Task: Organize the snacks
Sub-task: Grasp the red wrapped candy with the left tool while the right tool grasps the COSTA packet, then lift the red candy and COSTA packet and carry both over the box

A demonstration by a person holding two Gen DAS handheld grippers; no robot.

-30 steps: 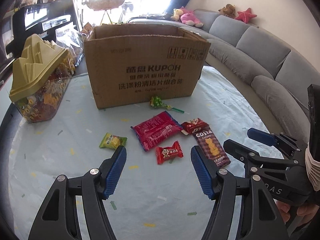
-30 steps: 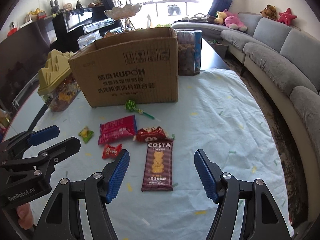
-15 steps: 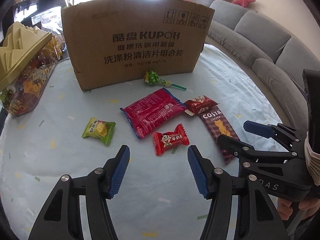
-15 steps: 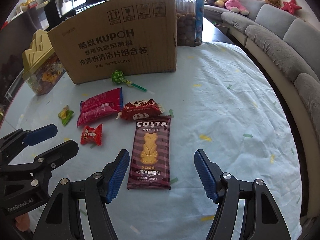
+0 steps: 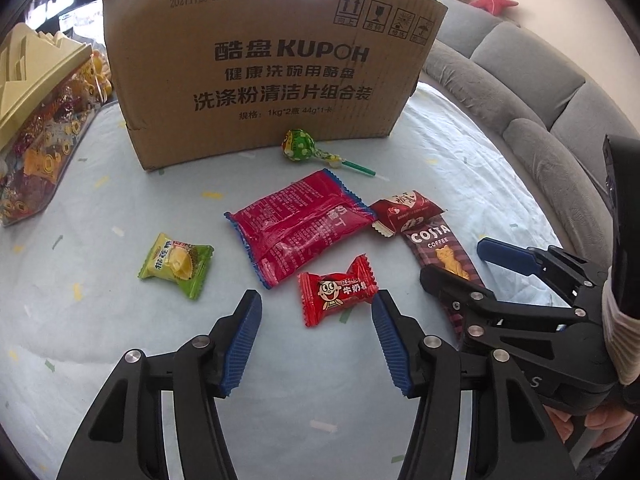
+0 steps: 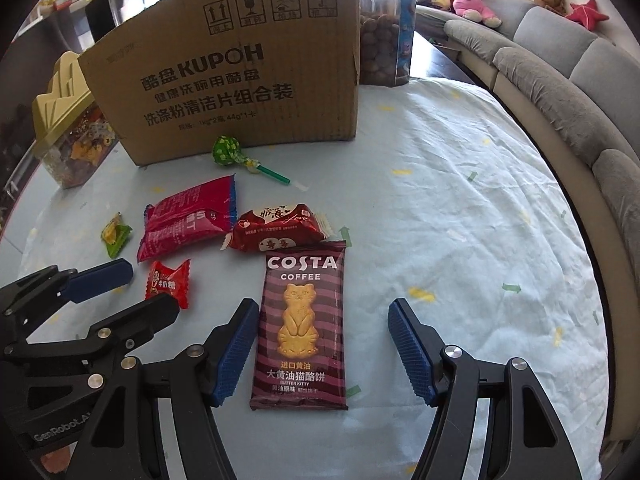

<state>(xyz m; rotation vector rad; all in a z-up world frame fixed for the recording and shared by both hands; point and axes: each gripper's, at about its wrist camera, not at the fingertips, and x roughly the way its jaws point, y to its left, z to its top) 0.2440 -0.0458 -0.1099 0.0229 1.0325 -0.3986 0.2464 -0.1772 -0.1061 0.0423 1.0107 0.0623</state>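
Costa biscuit pack (image 6: 302,328) lies flat, long axis along right gripper (image 6: 318,346); fingers apart, empty.

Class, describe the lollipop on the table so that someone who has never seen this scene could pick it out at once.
Find the big brown cardboard box on the pale blue tablecloth. At the foot of its printed front face lies the lollipop, nearer the box than the other snacks. It alone has a stick: a round head in green dotted wrap on a thin green stick.
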